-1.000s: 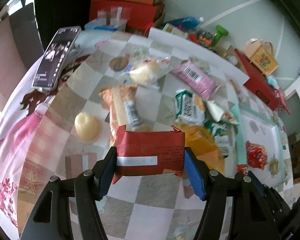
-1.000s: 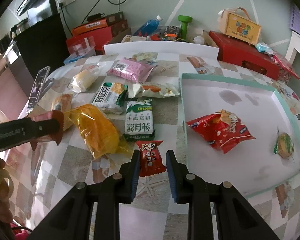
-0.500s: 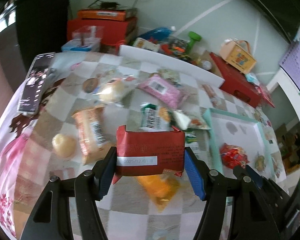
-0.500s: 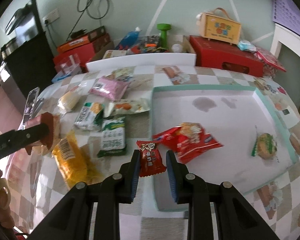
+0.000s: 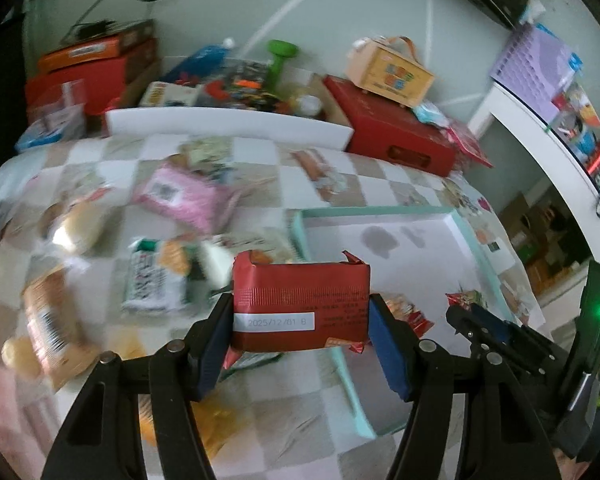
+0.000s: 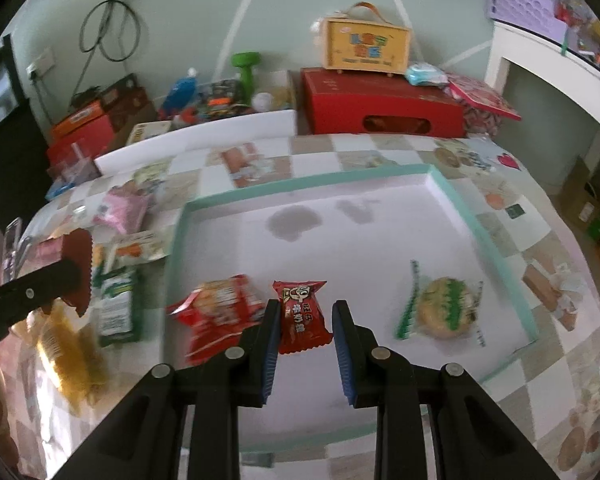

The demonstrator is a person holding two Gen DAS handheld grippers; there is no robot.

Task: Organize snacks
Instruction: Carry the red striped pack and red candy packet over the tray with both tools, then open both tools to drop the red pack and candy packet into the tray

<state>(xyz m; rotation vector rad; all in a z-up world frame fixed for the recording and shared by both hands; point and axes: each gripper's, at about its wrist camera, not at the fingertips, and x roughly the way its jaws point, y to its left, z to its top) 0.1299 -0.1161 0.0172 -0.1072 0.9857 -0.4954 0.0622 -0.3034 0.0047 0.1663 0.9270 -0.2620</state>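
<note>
1. Left wrist view: left tongs (image 5: 300,330) about half open, clamped on the two short ends of a red foil-wrapped bar (image 5: 300,306), held aloft over the near left corner of the tray.
2. Looks light and fairly stiff, boxy with crimped torn-looking top corners; slick foil, so likely best gripped across the ends as now, not by the flimsy seams.
3. Red wrapper, white date strip along the lower edge, fine printed text at right.
4. Right wrist view: right tongs (image 6: 304,330) nearly closed, pinching a small red candy packet (image 6: 302,314), held above the near part of the white tray (image 6: 484,228) with its teal rim.
5. Packet probably very light, soft and crinkly; pillow-shaped, red with white and yellow lettering, serrated ends.
6. Already lying inside the tray: red snack bag (image 6: 218,314) at left, clear-wrapped round cookie (image 6: 444,312) at right.
7. Left of the tray on the checkered bench (image 6: 520,400): pink packet (image 5: 182,196), green-and-white packet (image 6: 118,308), yellow bag (image 6: 66,350), blurred.
</note>
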